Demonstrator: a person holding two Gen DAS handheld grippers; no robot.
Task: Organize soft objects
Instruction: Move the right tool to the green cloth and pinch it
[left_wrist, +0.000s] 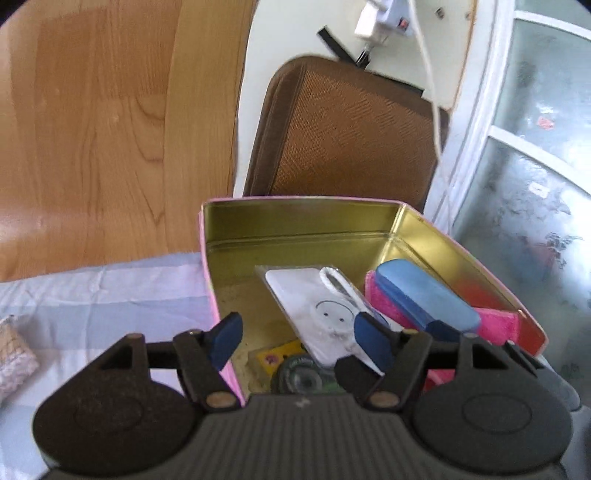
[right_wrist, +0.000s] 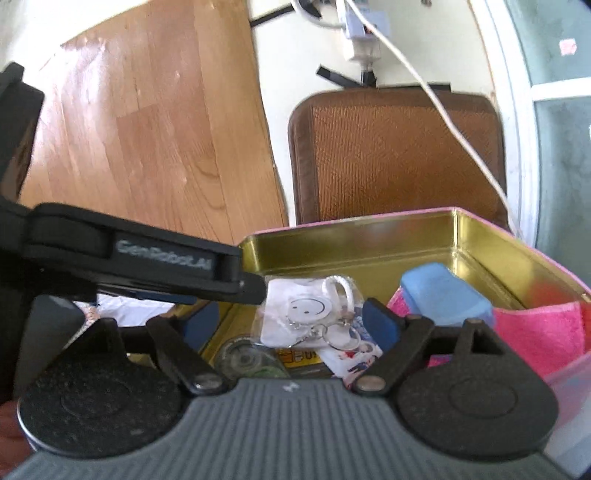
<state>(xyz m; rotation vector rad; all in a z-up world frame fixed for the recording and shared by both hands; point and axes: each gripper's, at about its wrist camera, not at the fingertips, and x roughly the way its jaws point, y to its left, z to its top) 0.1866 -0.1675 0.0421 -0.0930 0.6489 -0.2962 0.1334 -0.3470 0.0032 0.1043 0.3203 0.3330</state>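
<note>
A pink tin (left_wrist: 295, 202) with a gold inside stands open on the pale sheet. In it a blue soft block (left_wrist: 424, 295) lies on a pink cloth (left_wrist: 495, 321), beside a clear packet with a white smiley keyring (left_wrist: 314, 306). My left gripper (left_wrist: 298, 339) hangs open over the tin's near left part, nothing between its fingers. The right wrist view shows the same tin (right_wrist: 369, 221), blue block (right_wrist: 443, 295), pink cloth (right_wrist: 535, 332) and smiley packet (right_wrist: 306, 310). My right gripper (right_wrist: 291, 326) is open above the tin's near edge, holding nothing. The left gripper's black body (right_wrist: 162, 258) crosses that view from the left.
A tape roll (left_wrist: 303, 376) and a yellow card (left_wrist: 273, 356) lie at the tin's near end. A beige woven piece (left_wrist: 13, 358) sits on the sheet at far left. Behind the tin stand a brown cushion (left_wrist: 343, 136), a wooden board (left_wrist: 103, 129) and a glass door (left_wrist: 535, 166). A white cable (right_wrist: 461, 129) hangs over the cushion.
</note>
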